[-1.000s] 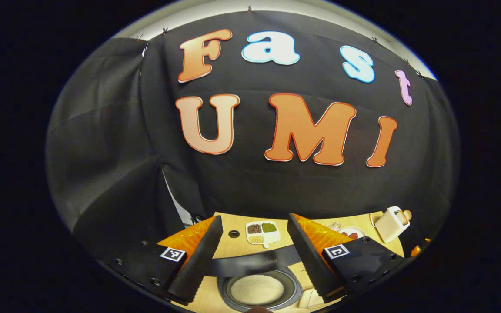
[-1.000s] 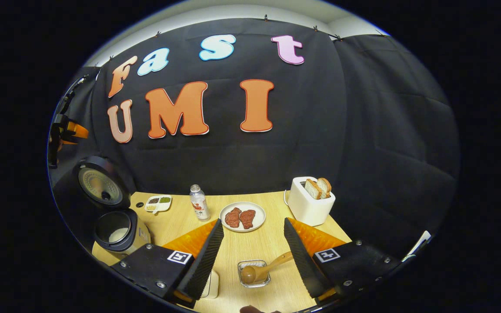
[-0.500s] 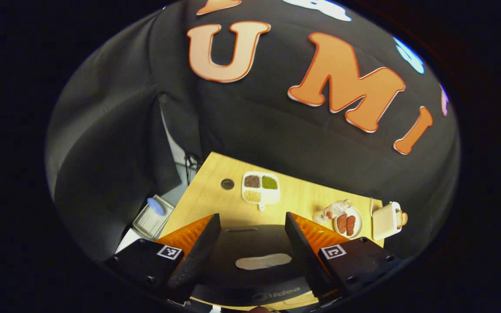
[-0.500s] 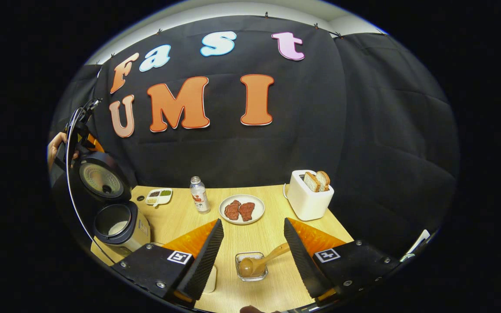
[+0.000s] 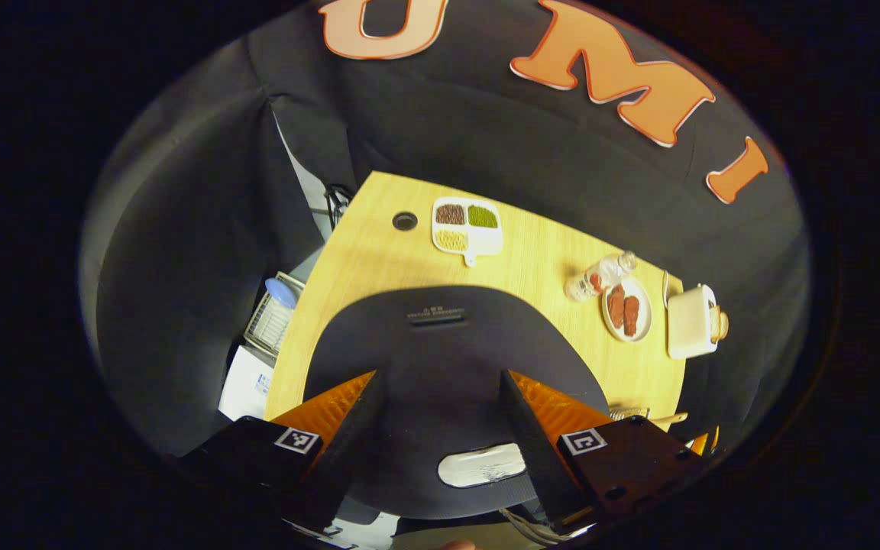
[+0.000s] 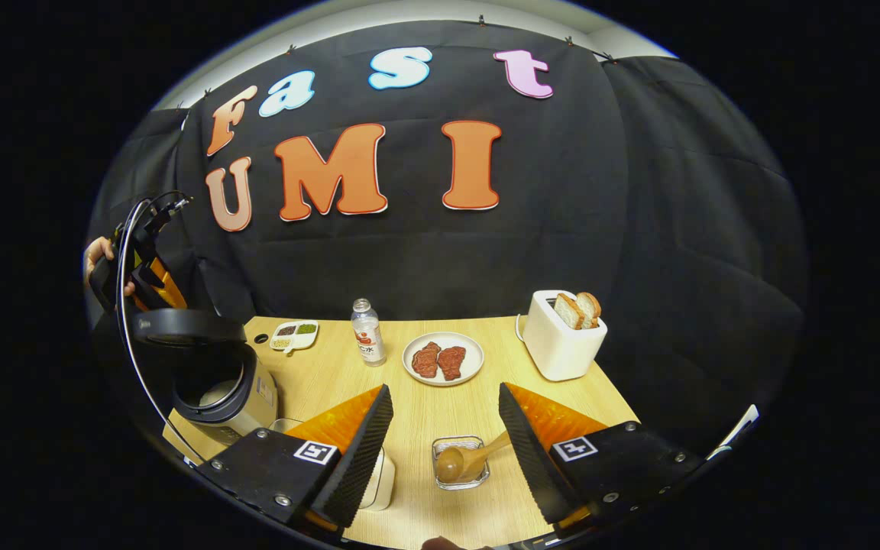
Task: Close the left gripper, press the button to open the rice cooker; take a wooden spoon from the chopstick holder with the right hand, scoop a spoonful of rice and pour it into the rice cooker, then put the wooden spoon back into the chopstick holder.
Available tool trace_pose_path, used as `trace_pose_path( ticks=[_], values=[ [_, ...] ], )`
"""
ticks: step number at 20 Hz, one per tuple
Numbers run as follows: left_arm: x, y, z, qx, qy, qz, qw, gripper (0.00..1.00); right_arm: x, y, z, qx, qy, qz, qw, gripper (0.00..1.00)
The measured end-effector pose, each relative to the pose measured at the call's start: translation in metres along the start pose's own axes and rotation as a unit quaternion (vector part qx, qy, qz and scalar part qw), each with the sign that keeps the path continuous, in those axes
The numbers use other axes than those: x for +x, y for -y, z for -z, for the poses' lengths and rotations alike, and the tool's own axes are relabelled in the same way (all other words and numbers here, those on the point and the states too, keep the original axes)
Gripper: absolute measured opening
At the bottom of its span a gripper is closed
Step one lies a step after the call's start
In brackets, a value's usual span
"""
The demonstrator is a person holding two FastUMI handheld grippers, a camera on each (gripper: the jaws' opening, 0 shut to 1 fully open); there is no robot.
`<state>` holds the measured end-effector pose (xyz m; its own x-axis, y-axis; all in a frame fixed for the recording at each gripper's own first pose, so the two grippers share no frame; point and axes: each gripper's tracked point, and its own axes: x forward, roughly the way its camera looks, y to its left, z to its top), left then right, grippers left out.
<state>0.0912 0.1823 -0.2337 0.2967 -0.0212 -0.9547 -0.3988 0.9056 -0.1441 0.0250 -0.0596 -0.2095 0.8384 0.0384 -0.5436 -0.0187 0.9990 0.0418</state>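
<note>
Lid (image 5: 440,359) swung down since half second ago, now near level over rice cooker (image 6: 226,393), directly ahead of my left gripper (image 5: 440,451). Left gripper spread wide, holding nothing. Right gripper (image 6: 440,458) also spread, empty, hovering above wooden spoon (image 6: 464,458) in chopstick holder (image 6: 461,462). I judge: clench left fingers first, then press button squarely.

White toaster (image 6: 560,344) with toast, plate (image 6: 443,359) of what looks like meat, bottle (image 6: 367,333), divided dish (image 6: 295,334)
</note>
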Motion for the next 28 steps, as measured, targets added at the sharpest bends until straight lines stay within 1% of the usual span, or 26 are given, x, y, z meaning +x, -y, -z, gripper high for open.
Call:
trace_pose_path(
  ticks=[2,4,6,7,8,10,11,12,13,14,17,19,20,21,22,23,24,25,27,28],
  values=[
    [0.014,0.001,0.023,0.011,-0.021,-0.001,1.0,0.99,0.001,-0.005,0.002,-0.003,-0.003,-0.008,1.0,0.87],
    [0.023,-0.003,0.049,0.023,-0.047,-0.013,0.999,1.0,0.002,-0.007,0.003,-0.009,-0.006,-0.01,1.0,0.87],
    [0.038,-0.008,0.067,0.05,-0.069,-0.029,0.996,1.0,0.0,-0.008,0.002,-0.012,-0.003,-0.014,1.0,0.87],
    [0.048,-0.012,0.078,0.059,-0.076,-0.039,0.995,0.98,0.0,-0.008,0.002,-0.011,-0.003,-0.016,1.0,0.87],
    [0.056,-0.013,0.087,0.059,-0.086,-0.051,0.993,0.96,0.0,-0.008,0.001,-0.009,-0.002,-0.016,1.0,0.87],
    [0.065,-0.011,0.083,0.064,-0.075,-0.059,0.993,0.97,0.002,-0.009,-0.001,-0.005,0.0,-0.019,1.0,0.87],
    [0.062,-0.008,0.084,0.047,-0.089,-0.064,0.993,0.98,0.004,-0.008,-0.001,-0.005,0.0,-0.019,1.0,0.87],
    [0.063,-0.008,0.078,0.041,-0.076,-0.067,0.994,0.98,0.003,-0.009,-0.001,-0.004,0.001,-0.02,1.0,0.87],
    [0.063,-0.009,0.083,0.04,-0.081,-0.07,0.993,0.99,0.005,-0.011,-0.001,-0.001,0.002,-0.021,1.0,0.87],
    [0.062,-0.01,0.081,0.045,-0.07,-0.072,0.994,0.99,0.003,-0.015,0.0,0.0,0.001,-0.027,1.0,0.87],
    [0.063,-0.007,0.083,0.059,-0.05,-0.058,0.995,0.98,0.005,-0.029,0.001,-0.007,0.0,-0.04,0.999,0.87],
    [0.06,-0.007,0.08,0.077,-0.012,-0.037,0.996,0.98,0.004,-0.04,-0.006,-0.009,0.008,-0.047,0.999,0.87],
    [0.056,-0.004,0.076,0.081,0.01,-0.022,0.996,0.94,0.004,-0.045,-0.01,-0.008,0.014,-0.048,0.999,0.87],
    [0.048,-0.002,0.071,0.086,0.036,-0.01,0.996,0.96,0.004,-0.053,-0.014,-0.009,0.019,-0.052,0.998,0.87],
    [0.035,0.001,0.062,0.094,0.072,-0.003,0.993,0.96,0.003,-0.059,-0.02,-0.011,0.027,-0.052,0.998,0.87],
    [0.021,0.004,0.052,0.104,0.114,0.005,0.988,0.96,0.002,-0.064,-0.026,-0.016,0.036,-0.053,0.998,0.87],
    [0.003,0.01,0.044,0.111,0.155,0.012,0.982,0.94,-0.001,-0.071,-0.031,-0.018,0.045,-0.053,0.997,0.87],
    [-0.018,0.02,0.038,0.118,0.195,0.022,0.973,0.96,-0.003,-0.076,-0.037,-0.019,0.055,-0.054,0.997,0.87],
    [-0.051,0.039,0.037,0.135,0.272,0.028,0.952,0.94,-0.008,-0.09,-0.046,-0.017,0.071,-0.058,0.996,0.87],
    [-0.067,0.049,0.039,0.144,0.306,0.028,0.941,0.95,-0.01,-0.094,-0.049,-0.016,0.078,-0.06,0.995,0.87]
  ],
)
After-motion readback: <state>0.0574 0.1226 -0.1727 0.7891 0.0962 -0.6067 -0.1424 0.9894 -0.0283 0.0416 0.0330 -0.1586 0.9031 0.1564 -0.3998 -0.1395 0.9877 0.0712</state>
